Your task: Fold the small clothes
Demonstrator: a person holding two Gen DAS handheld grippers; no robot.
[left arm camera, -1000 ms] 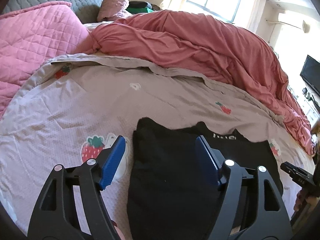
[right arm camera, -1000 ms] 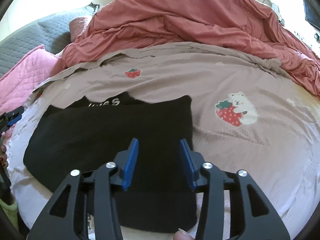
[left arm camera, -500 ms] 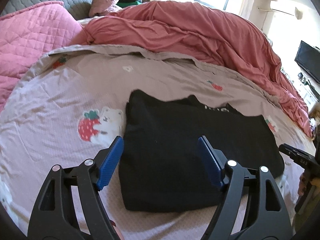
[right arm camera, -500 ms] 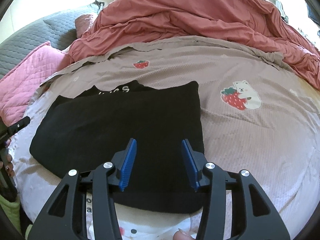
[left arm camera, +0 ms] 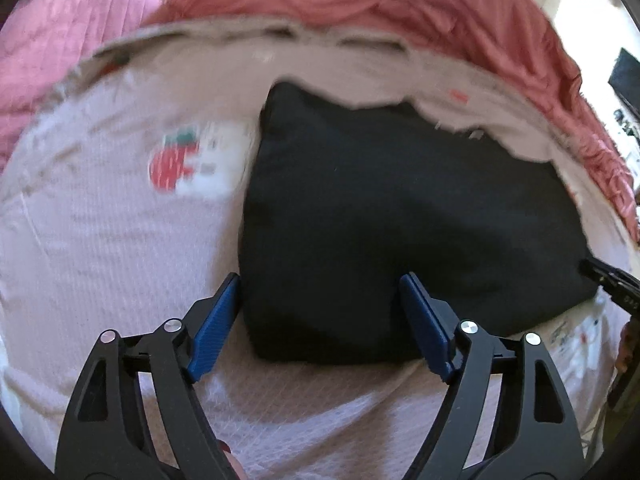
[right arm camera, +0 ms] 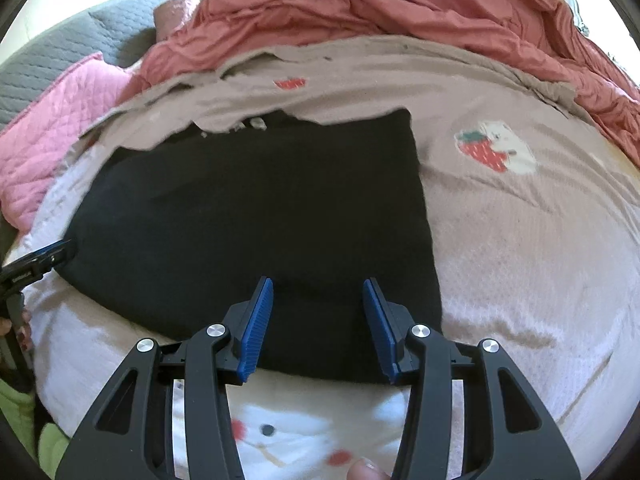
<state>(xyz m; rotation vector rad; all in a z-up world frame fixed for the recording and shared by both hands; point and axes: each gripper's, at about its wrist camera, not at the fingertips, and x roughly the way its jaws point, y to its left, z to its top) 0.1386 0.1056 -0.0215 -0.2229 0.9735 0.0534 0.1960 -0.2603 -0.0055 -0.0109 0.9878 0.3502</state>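
Note:
A black folded garment (left arm camera: 400, 208) lies flat on the strawberry-print sheet (left arm camera: 100, 240); white lettering peeks out at its far edge. My left gripper (left arm camera: 320, 280) hovers low over the garment's near left corner. Its jaws are opening and the blue pads straddle the corner without pressing on it. In the right wrist view the same garment (right arm camera: 260, 208) fills the middle. My right gripper (right arm camera: 318, 282) is open over its near edge, close to the right corner, with both pads apart from the cloth.
A bunched red duvet (right arm camera: 400, 4) lies along the far side of the bed. A pink quilted blanket (right arm camera: 60, 128) and a grey padded cushion (right arm camera: 80, 40) sit at the left. The bed's near edge is just below the grippers. A dark screen (left arm camera: 626, 76) shows at far right.
Both grippers have come down and closer to the garment's near edge, tilting further downward. The left jaws have widened a little. The garment has not moved.

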